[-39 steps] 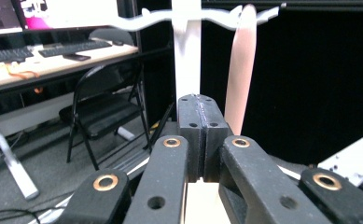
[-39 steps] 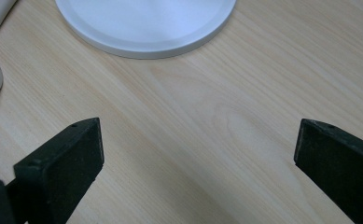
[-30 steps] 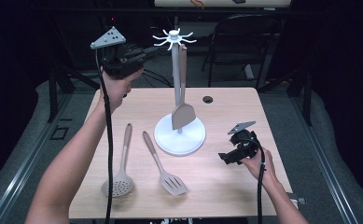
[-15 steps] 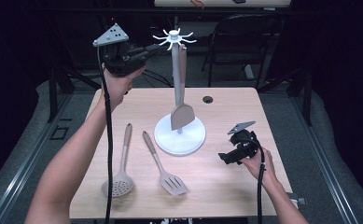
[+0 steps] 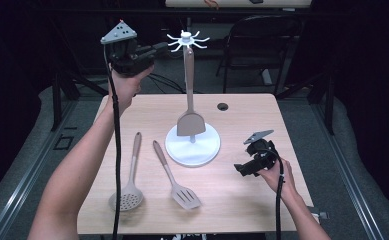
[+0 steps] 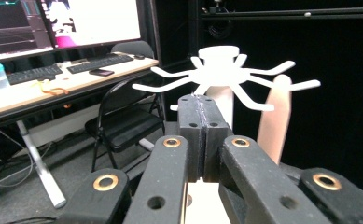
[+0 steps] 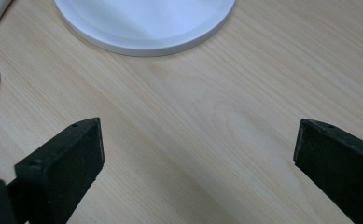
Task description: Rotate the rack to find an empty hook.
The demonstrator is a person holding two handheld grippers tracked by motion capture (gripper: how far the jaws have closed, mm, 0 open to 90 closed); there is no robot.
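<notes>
A white utensil rack stands mid-table on a round base [image 5: 192,150], with a crown of hooks [image 5: 187,39] on top. A beige spatula [image 5: 190,120] hangs from one hook, blade down. My left gripper [image 5: 157,49] is held high, just left of the crown. In the left gripper view its jaws [image 6: 201,100] are pressed together with nothing between them, pointing at the crown [image 6: 221,70] and the hanging handle [image 6: 275,121]. My right gripper [image 5: 242,169] rests low on the table, right of the base. Its jaws [image 7: 198,140] stand wide apart over bare wood.
A perforated skimmer [image 5: 129,192] and a slotted turner [image 5: 177,185] lie on the wooden table [image 5: 242,210], left of the base. A small dark cap [image 5: 222,106] sits near the far edge. Behind the table are a folding chair [image 5: 262,35] and a desk with monitors [image 6: 62,23].
My left gripper has drifted slightly up and to the left beside the hook crown. The right gripper and the utensils have not moved.
</notes>
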